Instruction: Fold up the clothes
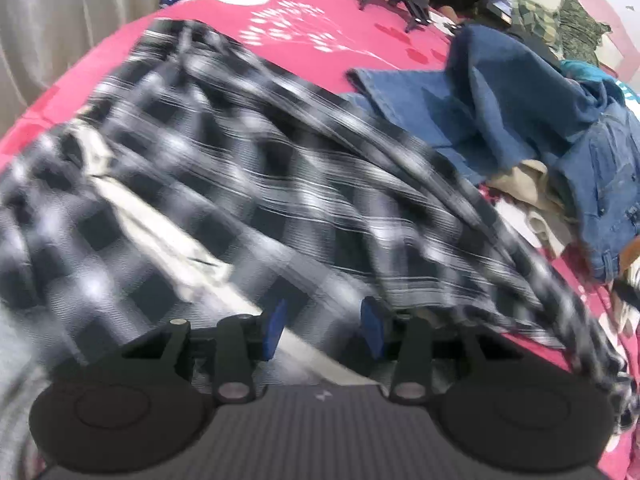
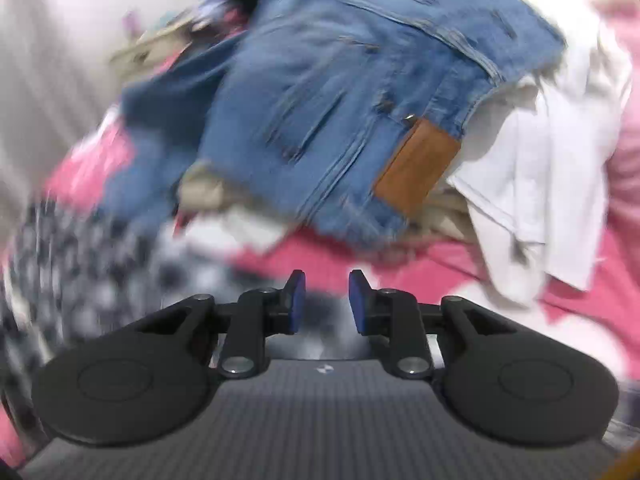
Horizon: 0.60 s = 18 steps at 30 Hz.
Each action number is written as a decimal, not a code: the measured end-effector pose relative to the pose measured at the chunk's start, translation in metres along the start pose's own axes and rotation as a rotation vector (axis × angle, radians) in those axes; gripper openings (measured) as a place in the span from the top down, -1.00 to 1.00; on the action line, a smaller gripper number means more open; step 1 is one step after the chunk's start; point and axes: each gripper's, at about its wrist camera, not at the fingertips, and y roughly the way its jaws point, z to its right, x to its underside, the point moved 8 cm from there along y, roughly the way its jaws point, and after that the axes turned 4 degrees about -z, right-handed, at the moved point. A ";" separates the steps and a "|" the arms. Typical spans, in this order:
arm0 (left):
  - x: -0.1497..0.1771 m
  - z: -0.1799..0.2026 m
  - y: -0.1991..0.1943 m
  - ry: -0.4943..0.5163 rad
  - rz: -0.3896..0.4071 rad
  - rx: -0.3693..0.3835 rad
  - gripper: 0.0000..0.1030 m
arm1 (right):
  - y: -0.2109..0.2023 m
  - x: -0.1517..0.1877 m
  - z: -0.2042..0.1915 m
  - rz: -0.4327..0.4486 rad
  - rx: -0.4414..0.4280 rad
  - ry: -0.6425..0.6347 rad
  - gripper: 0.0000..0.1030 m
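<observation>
Covering nearly everything under your hands is a pink bedspread (image 1: 304, 12) with white prints, and the clothes lie on top of it. Largest of these is the black-and-white plaid shirt (image 1: 248, 168), spread loose and wrinkled across the middle of the left wrist view, with a pale inner band running diagonally down toward your left gripper (image 1: 322, 330). To the right of the shirt you have a heap of clothes: a dark blue denim garment (image 1: 500, 92) draped over the top, a lighter pair of jeans (image 2: 332, 92) with a tan leather patch (image 2: 418, 166) at the waistband, beige cloth (image 1: 528, 188) beneath it, and a white garment (image 2: 552, 168) hanging off the heap's right side in the right wrist view. A camouflage garment (image 1: 560, 24) sits further back, near the bed's far edge.

Your left gripper hangs just over the near part of the plaid shirt with its blue pads apart; the cloth shows between them, and whether a pad touches it you cannot tell through the blur. Your right gripper (image 2: 327, 300) points at the bare bedspread just in front of the jeans, its blue pads apart with nothing between them. The plaid shirt's edge shows at the left of that view.
</observation>
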 end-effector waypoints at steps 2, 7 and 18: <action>-0.001 0.013 0.007 0.015 0.002 0.014 0.16 | 0.028 -0.011 -0.012 -0.031 -0.077 0.045 0.53; -0.002 0.034 0.017 0.055 0.016 0.011 0.15 | 0.092 -0.017 -0.068 -0.125 -0.161 0.000 0.55; 0.005 0.005 0.026 -0.019 0.004 0.017 0.12 | 0.169 -0.065 -0.087 0.013 -0.027 0.015 0.73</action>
